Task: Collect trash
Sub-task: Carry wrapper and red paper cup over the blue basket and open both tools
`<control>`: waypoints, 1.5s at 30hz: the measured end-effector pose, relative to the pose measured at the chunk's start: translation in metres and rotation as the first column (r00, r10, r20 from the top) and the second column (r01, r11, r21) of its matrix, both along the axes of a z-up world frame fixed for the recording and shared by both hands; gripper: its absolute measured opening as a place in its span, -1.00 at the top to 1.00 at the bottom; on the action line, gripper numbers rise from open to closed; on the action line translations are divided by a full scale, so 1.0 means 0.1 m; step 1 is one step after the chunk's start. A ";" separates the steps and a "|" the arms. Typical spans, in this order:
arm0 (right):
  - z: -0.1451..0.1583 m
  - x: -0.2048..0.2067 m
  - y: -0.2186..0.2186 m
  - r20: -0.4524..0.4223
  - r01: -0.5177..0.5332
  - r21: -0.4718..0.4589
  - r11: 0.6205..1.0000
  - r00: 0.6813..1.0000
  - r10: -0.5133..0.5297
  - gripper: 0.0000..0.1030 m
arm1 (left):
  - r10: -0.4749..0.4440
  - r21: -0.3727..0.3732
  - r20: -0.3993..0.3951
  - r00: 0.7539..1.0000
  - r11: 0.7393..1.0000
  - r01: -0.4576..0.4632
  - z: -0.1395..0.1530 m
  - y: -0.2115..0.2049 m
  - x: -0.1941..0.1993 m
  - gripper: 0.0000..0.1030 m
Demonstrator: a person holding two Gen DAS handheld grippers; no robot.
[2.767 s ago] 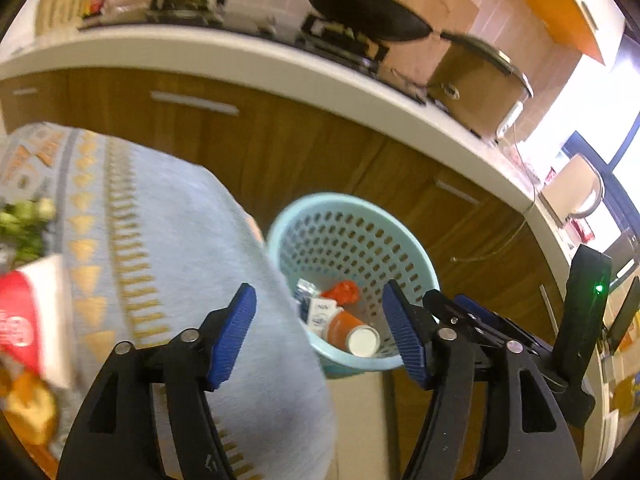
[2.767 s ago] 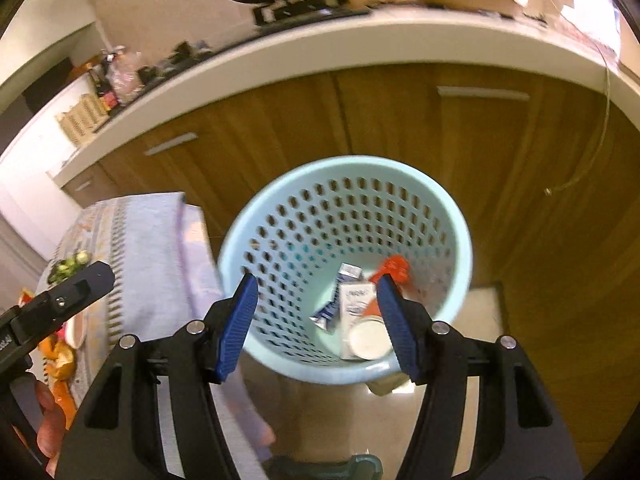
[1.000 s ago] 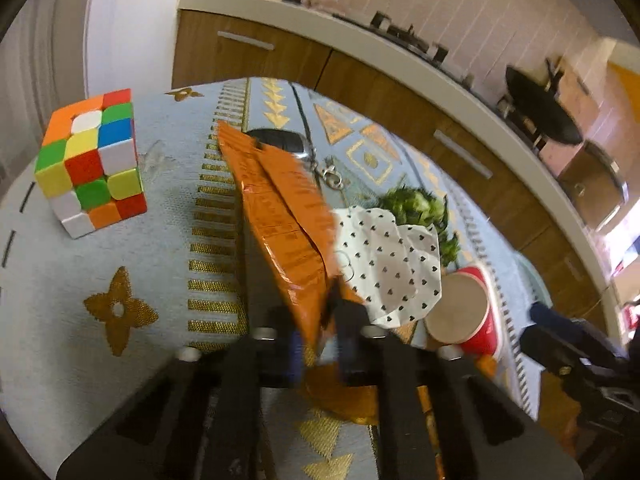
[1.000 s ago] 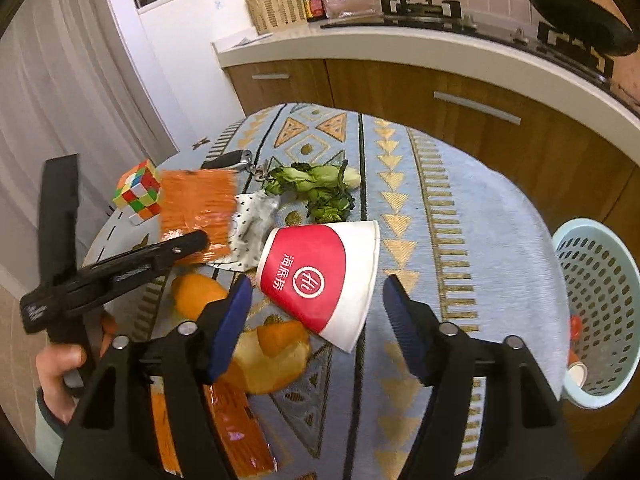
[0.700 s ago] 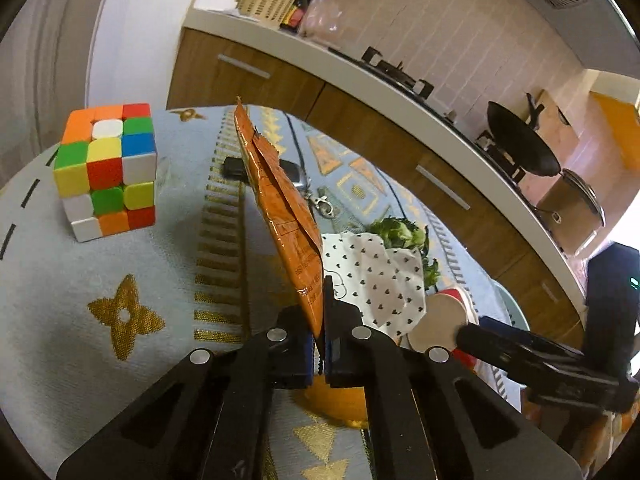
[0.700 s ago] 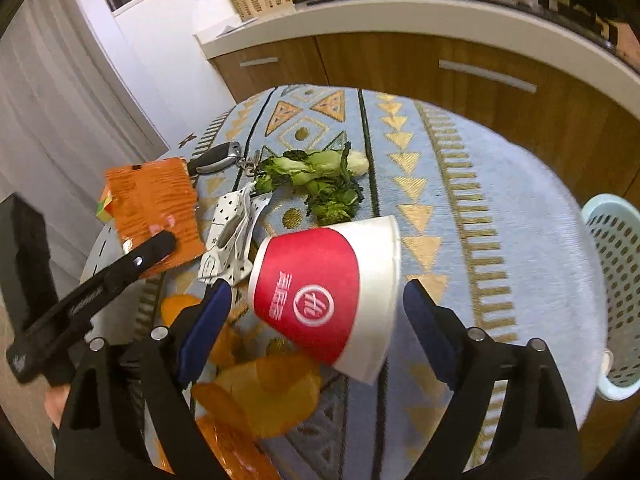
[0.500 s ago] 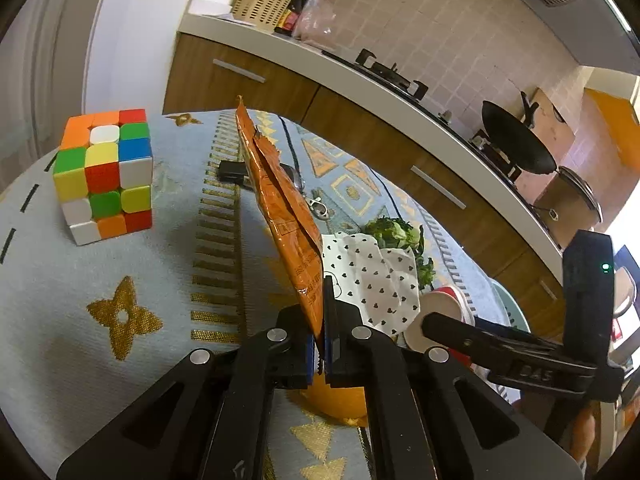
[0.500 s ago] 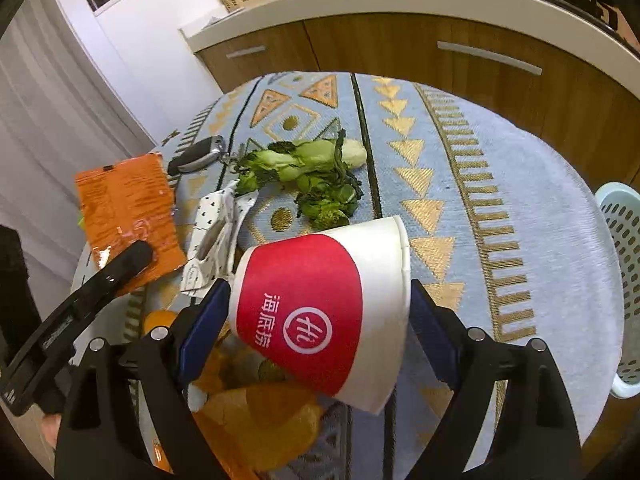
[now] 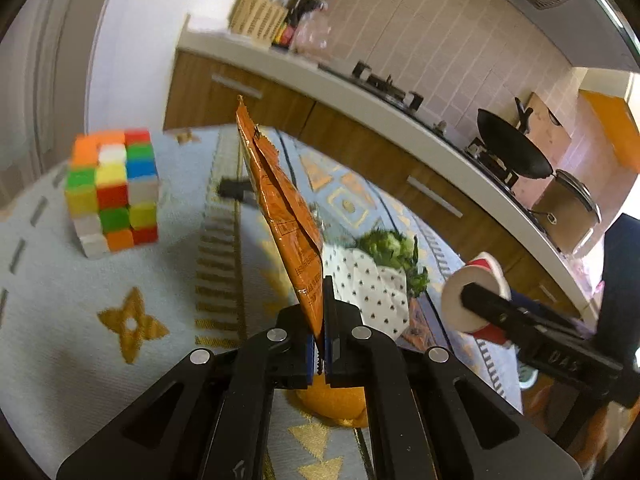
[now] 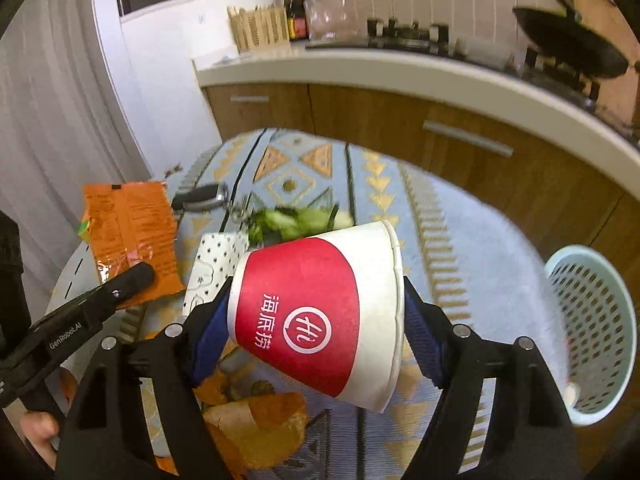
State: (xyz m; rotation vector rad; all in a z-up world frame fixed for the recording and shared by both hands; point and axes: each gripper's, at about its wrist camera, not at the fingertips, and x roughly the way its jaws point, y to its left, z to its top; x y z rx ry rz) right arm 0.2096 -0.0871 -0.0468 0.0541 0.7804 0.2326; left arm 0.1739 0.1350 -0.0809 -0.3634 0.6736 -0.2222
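Note:
My left gripper [image 9: 319, 354] is shut on the edge of an orange snack wrapper [image 9: 280, 216] and holds it upright above the table; the wrapper also shows in the right wrist view [image 10: 128, 232]. My right gripper [image 10: 312, 324] is shut on a red and white paper cup [image 10: 320, 316], held on its side above the table; the cup shows in the left wrist view [image 9: 476, 292]. Orange peels [image 10: 256, 428] lie below the cup. The light blue trash basket [image 10: 592, 340] stands on the floor at the right, with some trash inside.
On the patterned tablecloth [image 10: 472, 240] lie a Rubik's cube [image 9: 112, 192], a car key [image 10: 202, 196], green vegetable scraps [image 10: 296, 220] and a dotted white napkin [image 9: 368, 292]. A wooden kitchen counter [image 10: 440, 128] runs behind the table.
Both grippers went from above the basket to the table. The left closed on the wrapper and lifted it. The right closed on the cup and raised it off the table.

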 end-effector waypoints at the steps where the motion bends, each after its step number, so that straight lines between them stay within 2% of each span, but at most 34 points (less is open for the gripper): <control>1: 0.04 -0.01 -0.03 0.010 0.005 0.001 1.000 1.000 -0.006 -0.42 | -0.004 0.010 0.022 1.000 1.000 0.004 0.05 -0.02 -0.03 0.98; 7: 0.26 -0.08 -0.29 0.067 0.056 0.011 0.998 0.996 -0.057 -0.42 | -0.052 0.012 0.089 0.995 0.999 0.052 0.36 -0.17 -0.12 0.98; 14: 0.50 -0.20 -0.66 0.122 0.128 0.046 0.991 0.984 -0.133 -0.42 | -0.146 0.028 0.168 0.975 0.989 0.143 0.84 -0.53 -0.24 0.98; 22: 0.66 -0.40 -1.18 0.166 0.212 0.079 0.974 0.961 -0.223 -0.42 | -0.264 0.046 0.180 0.948 0.965 0.260 1.09 -1.17 -0.25 0.98; 30: 0.58 -0.53 -1.88 0.126 0.323 0.132 0.937 0.932 -0.339 -0.42 | -0.381 0.015 0.137 0.914 0.924 0.383 1.08 -1.88 -0.15 0.98; 34: 0.40 -0.51 -2.27 0.038 0.411 0.134 0.902 0.907 -0.419 -0.42 | -0.444 0.025 0.108 0.890 0.896 0.444 1.01 -2.25 -0.09 0.98; 39: 0.16 -0.58 -2.67 -0.028 0.477 0.134 0.869 0.878 -0.478 -0.42 | -0.506 0.049 0.053 0.861 0.862 0.504 0.85 -2.73 -0.01 0.98; 45: -0.11 -0.64 -3.05 -0.104 0.531 0.134 0.837 0.847 -0.521 -0.42 | -0.554 0.017 -0.030 0.832 0.832 0.554 0.57 -3.15 0.13 0.98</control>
